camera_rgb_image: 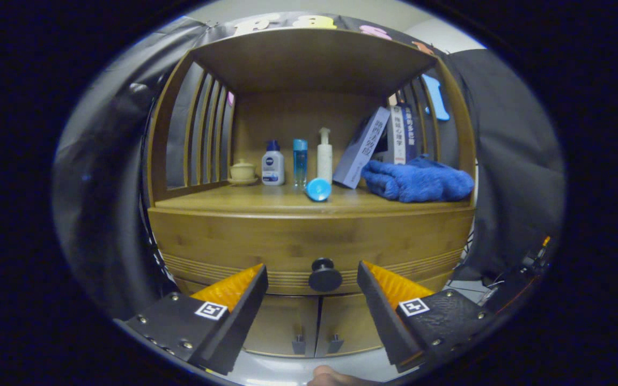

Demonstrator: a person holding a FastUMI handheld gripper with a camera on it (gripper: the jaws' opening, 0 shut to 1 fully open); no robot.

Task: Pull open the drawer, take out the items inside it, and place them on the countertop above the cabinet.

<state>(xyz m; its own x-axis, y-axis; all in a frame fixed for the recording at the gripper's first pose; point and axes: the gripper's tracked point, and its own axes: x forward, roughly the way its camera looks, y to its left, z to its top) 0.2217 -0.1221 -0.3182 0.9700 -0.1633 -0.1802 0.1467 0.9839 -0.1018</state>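
Your gripper (311,279) is wide open and empty, its 2 fingers flanking the round knob (325,274) at lower centre: grip there, since the shut drawer (234,244) looks stiff.

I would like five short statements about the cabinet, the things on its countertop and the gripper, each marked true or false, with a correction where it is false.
1. The drawer is closed. True.
2. The gripper is shut on the drawer's knob. False: its fingers are spread apart, and the knob sits between them, touching neither.
3. A blue towel lies on the countertop in front of the books. True.
4. The blue cup stands upright. False: it lies on its side, just ahead of the three bottles.
5. The two small doors below the drawer are open. False: both are closed.
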